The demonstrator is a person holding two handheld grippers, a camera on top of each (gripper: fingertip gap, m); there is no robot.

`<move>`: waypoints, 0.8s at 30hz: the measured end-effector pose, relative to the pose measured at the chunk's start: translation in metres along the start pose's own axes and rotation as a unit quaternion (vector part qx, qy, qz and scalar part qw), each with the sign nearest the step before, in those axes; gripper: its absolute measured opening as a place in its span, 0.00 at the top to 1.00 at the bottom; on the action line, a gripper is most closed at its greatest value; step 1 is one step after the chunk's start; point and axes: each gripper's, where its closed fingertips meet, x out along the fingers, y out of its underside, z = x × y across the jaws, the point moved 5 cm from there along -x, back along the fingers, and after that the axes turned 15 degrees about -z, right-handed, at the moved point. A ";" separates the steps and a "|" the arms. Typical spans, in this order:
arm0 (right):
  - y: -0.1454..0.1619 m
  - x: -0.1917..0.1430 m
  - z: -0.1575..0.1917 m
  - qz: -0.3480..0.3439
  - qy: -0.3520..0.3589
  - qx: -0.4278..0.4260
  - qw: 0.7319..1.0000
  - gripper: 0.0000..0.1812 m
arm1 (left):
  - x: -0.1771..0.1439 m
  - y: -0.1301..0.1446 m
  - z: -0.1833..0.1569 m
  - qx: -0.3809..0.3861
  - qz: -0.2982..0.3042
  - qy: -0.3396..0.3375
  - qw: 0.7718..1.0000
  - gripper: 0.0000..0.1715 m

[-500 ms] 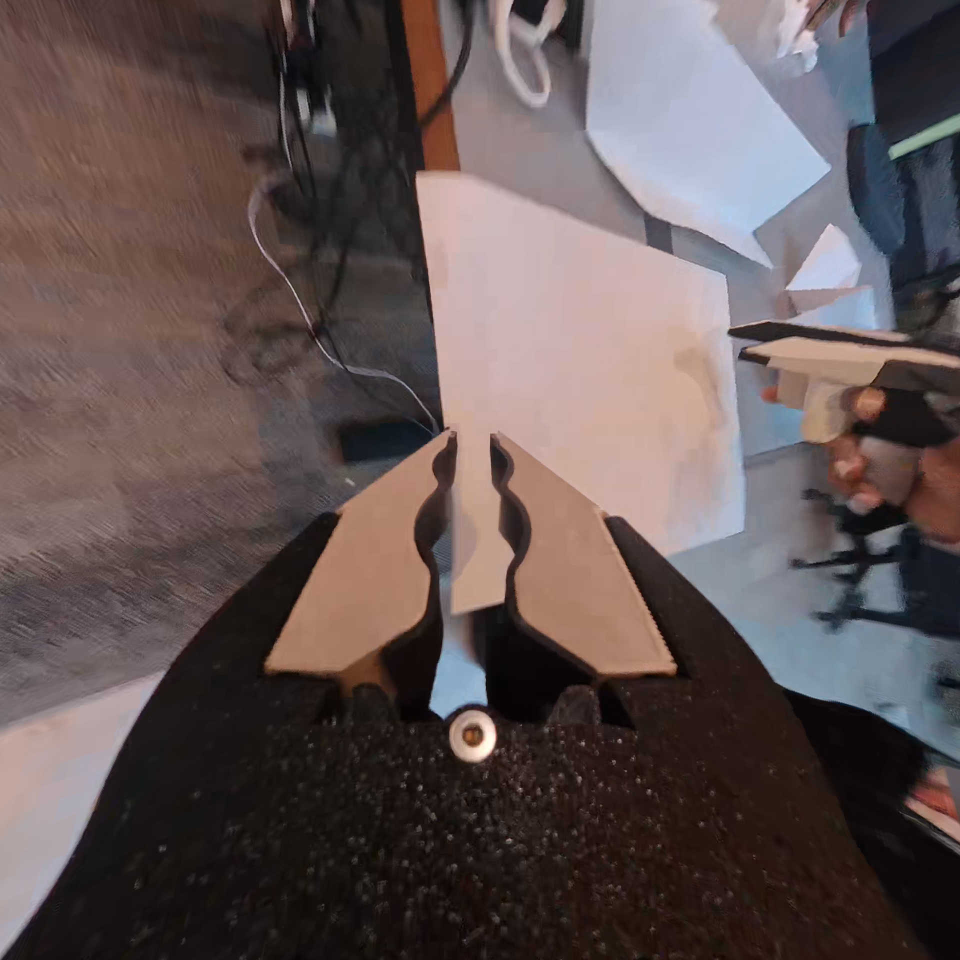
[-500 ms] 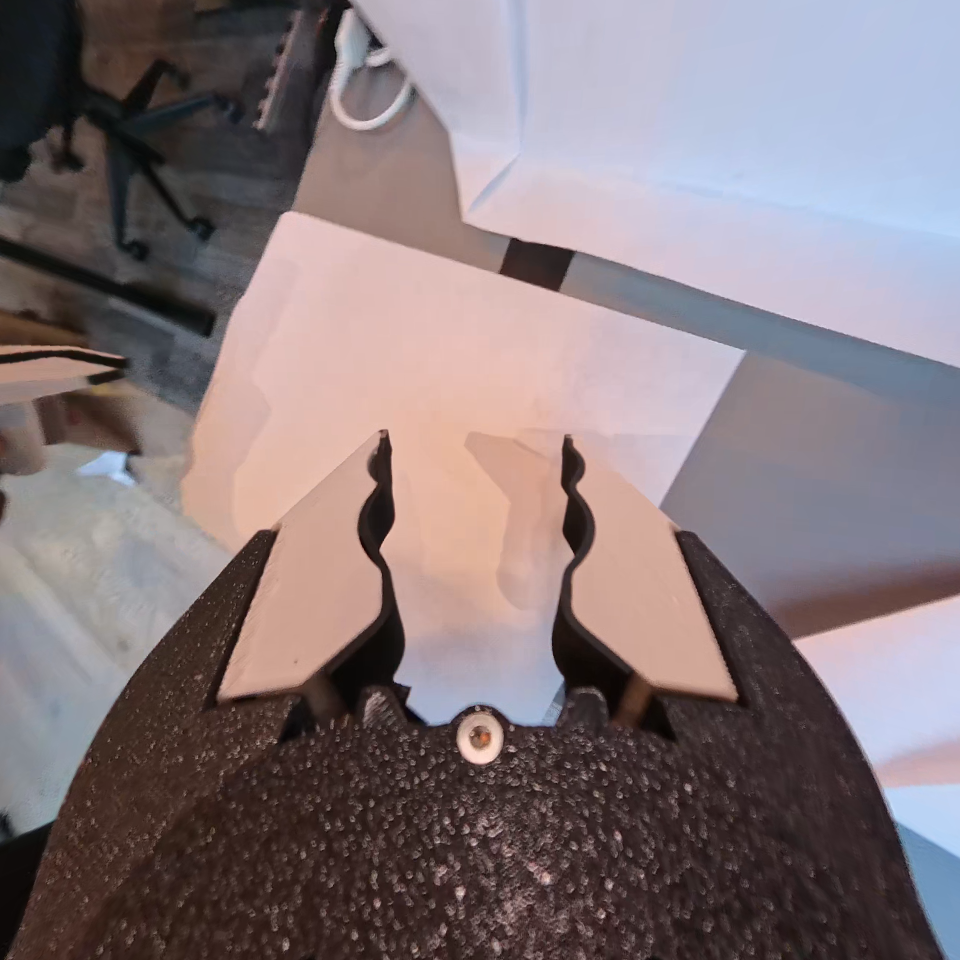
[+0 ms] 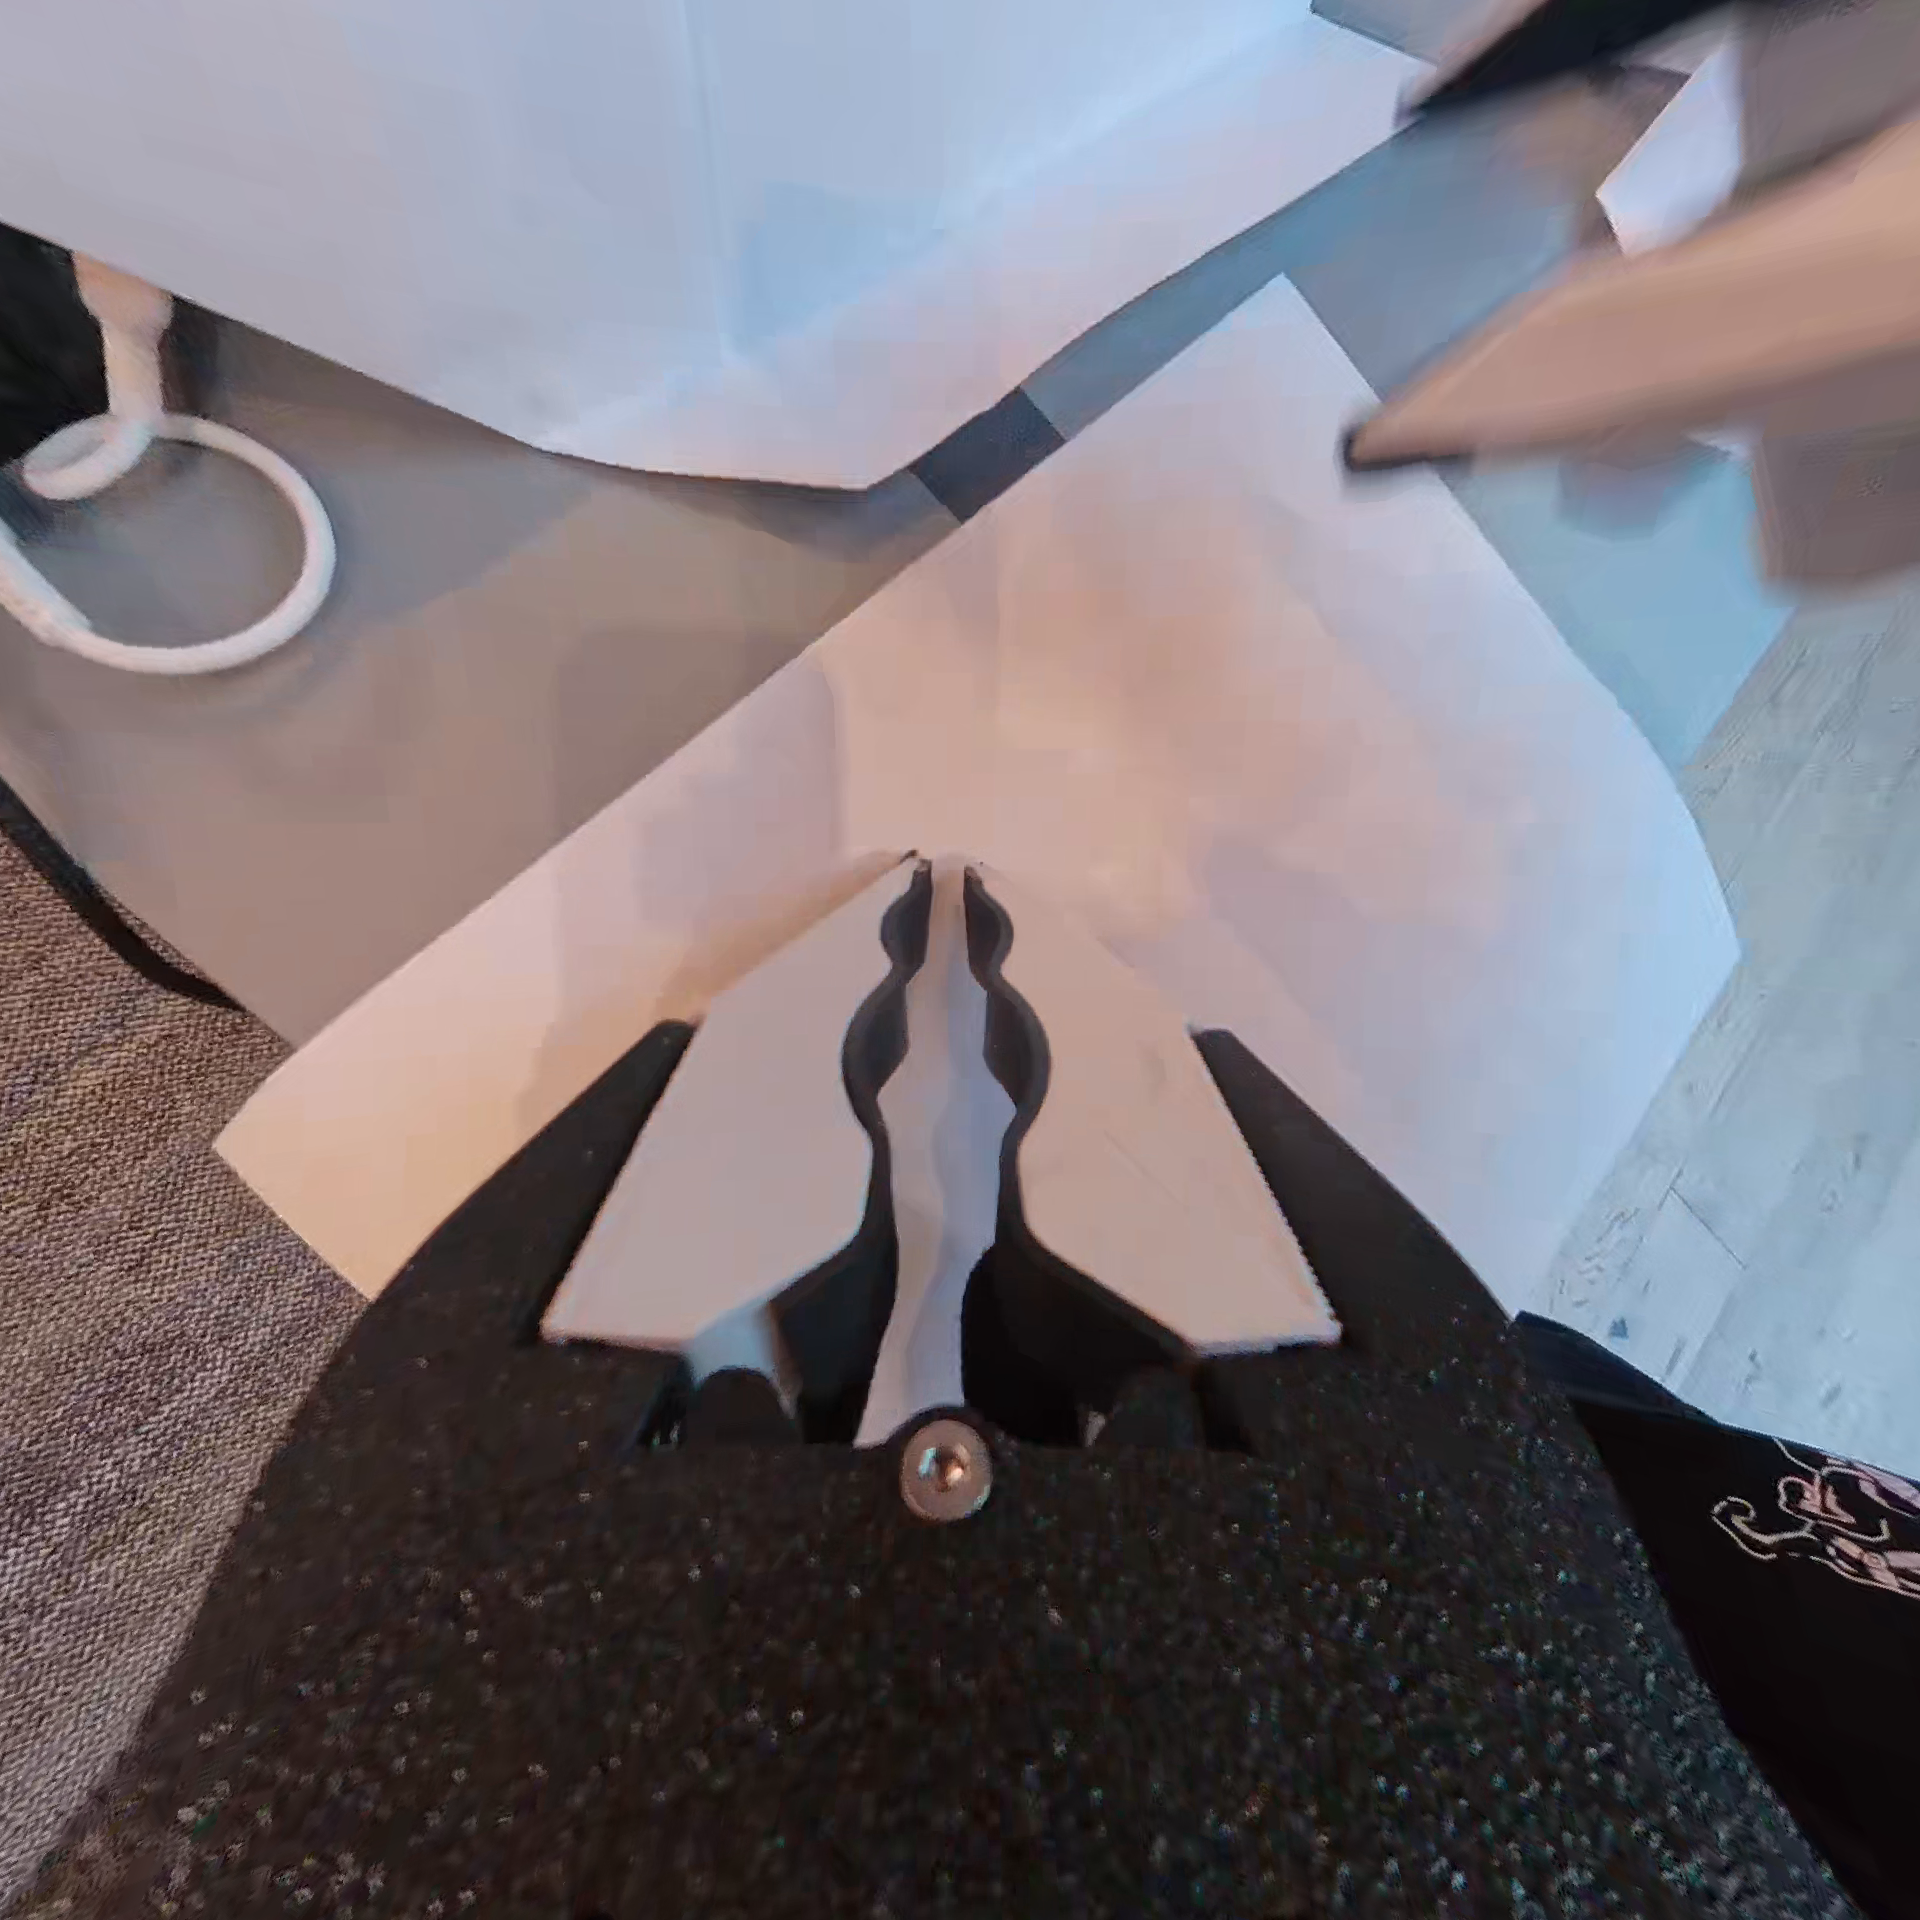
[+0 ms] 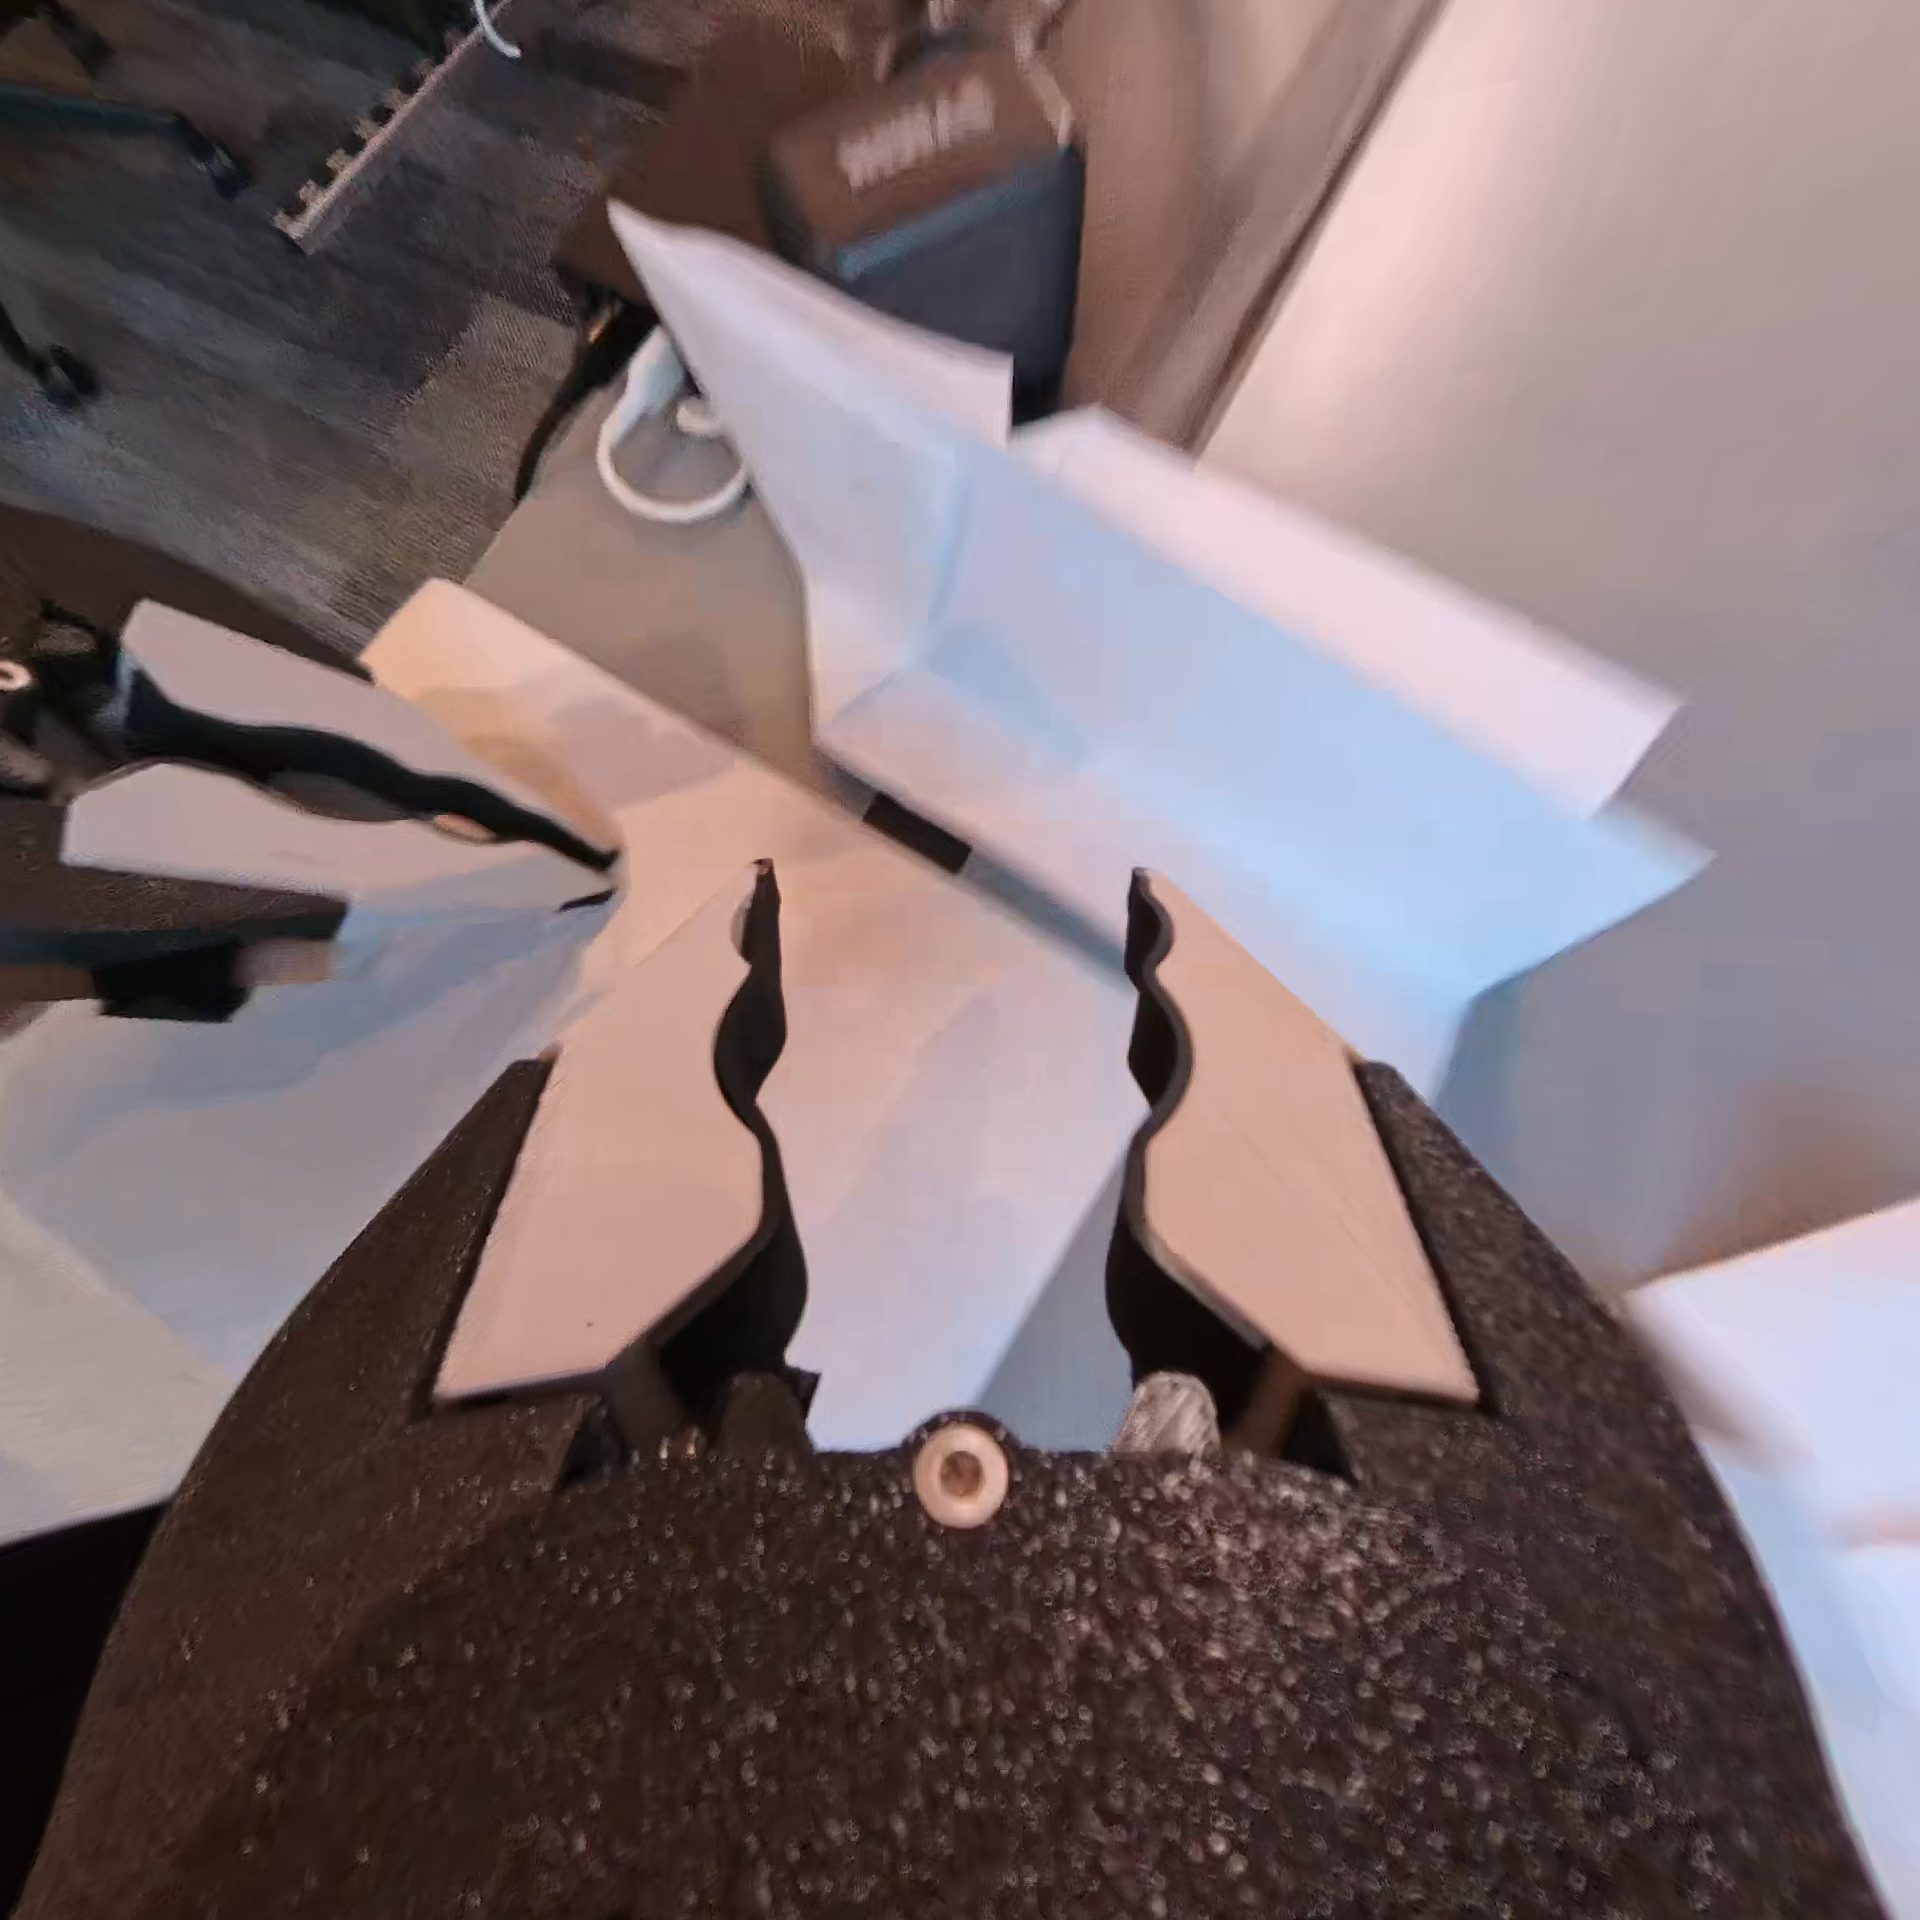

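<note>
In the left wrist view my left fingers [image 3: 940,871] are clamped on a sheet of paper [image 3: 1195,748], pinching its near edge; the sheet stretches ahead over the grey table [image 3: 436,727]. In the right wrist view my right fingers [image 4: 951,878] stand apart, empty, above the same sheet [image 4: 914,1122], the left gripper [image 4: 597,878] alongside.

The left gripper [image 3: 940,868] pinches a white sheet of paper [image 3: 1299,790] between nearly closed fingers; the sheet spreads ahead over a grey table [image 3: 436,748]. The right gripper [image 4: 951,883] hovers over the same sheet, fingers spread wide, gripping nothing.
</note>
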 end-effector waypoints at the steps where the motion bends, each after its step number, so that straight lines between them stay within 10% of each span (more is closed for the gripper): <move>1: -0.017 0.004 -0.013 0.001 -0.012 -0.044 0.999 0.65 | 0.000 0.000 0.000 0.002 0.002 0.000 1.000 0.98; 7: -0.050 0.072 -0.061 0.149 -0.134 -0.216 0.956 0.64 | -0.001 0.001 0.003 0.012 0.004 0.006 1.000 1.00; 12: -0.049 0.089 -0.057 0.161 -0.189 -0.296 0.922 1.00 | -0.001 0.000 0.002 0.001 0.007 -0.005 1.000 1.00; 18: -0.117 -0.042 -0.103 0.102 -0.074 -0.186 0.974 1.00 | 0.000 -0.002 0.002 -0.023 0.012 -0.013 1.000 1.00; 24: -0.003 -0.191 -0.270 0.242 0.139 0.007 0.960 1.00 | 0.004 -0.005 -0.001 -0.025 0.022 -0.026 0.999 1.00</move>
